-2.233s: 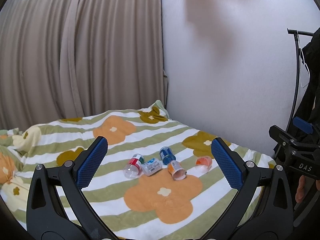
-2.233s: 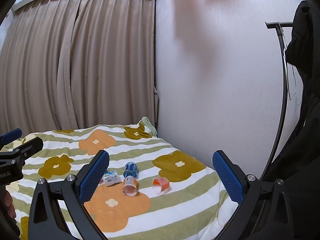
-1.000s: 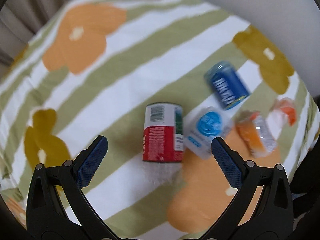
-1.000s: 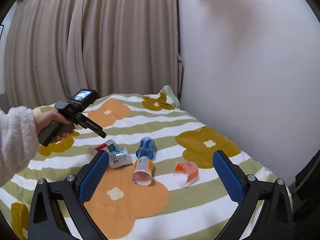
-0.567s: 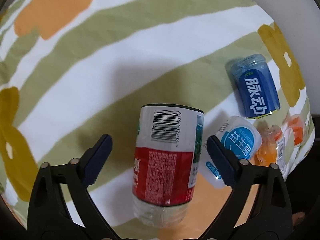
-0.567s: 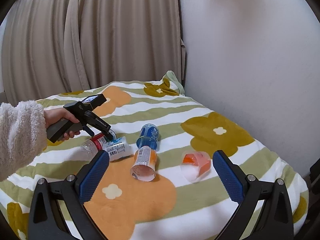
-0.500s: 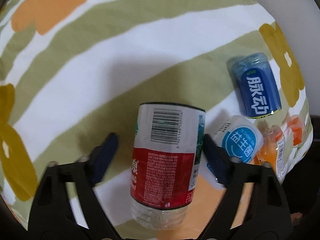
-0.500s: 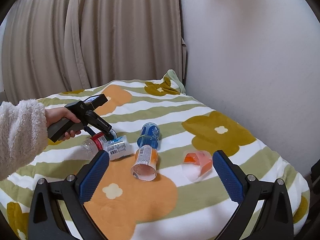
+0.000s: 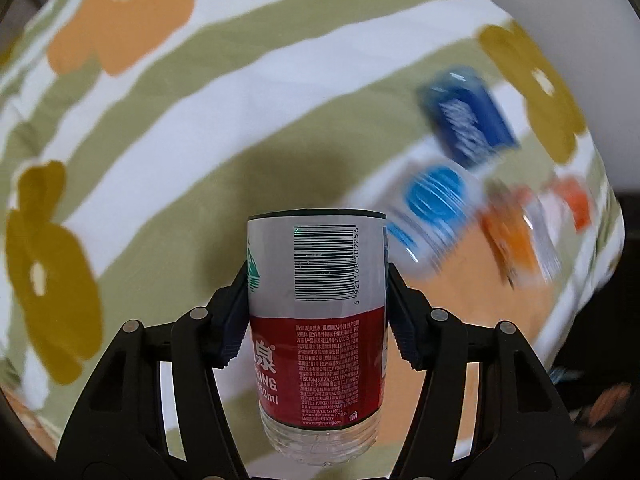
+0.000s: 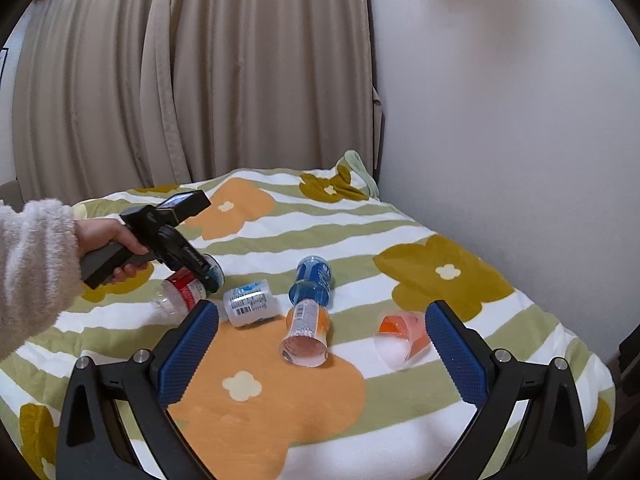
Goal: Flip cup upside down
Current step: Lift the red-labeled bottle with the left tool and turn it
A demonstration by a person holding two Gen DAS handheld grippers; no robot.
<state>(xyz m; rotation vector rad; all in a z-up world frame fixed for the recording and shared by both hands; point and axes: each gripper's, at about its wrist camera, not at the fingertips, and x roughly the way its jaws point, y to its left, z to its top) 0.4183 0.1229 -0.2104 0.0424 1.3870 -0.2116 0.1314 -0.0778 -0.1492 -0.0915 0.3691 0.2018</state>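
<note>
My left gripper (image 9: 316, 300) is shut on a clear cup with a red and white label (image 9: 318, 312), its blue pads pressed on both sides. In the right wrist view the same cup (image 10: 186, 286) sits tilted just above the flowered blanket (image 10: 280, 408), held by the left gripper (image 10: 208, 272). My right gripper (image 10: 320, 348) is open and empty, hovering above the blanket's near part.
Other cups lie on their sides on the blanket: a white-and-blue one (image 10: 250, 302), a blue one (image 10: 312, 282), an orange-labelled one (image 10: 306, 334) and an orange one (image 10: 402, 334). A white wall (image 10: 500, 120) stands at the right, curtains (image 10: 180, 80) behind.
My left gripper came down onto the red-labelled cup and closed on it, and the cup has lifted slightly. The right gripper has stayed open and barely moved.
</note>
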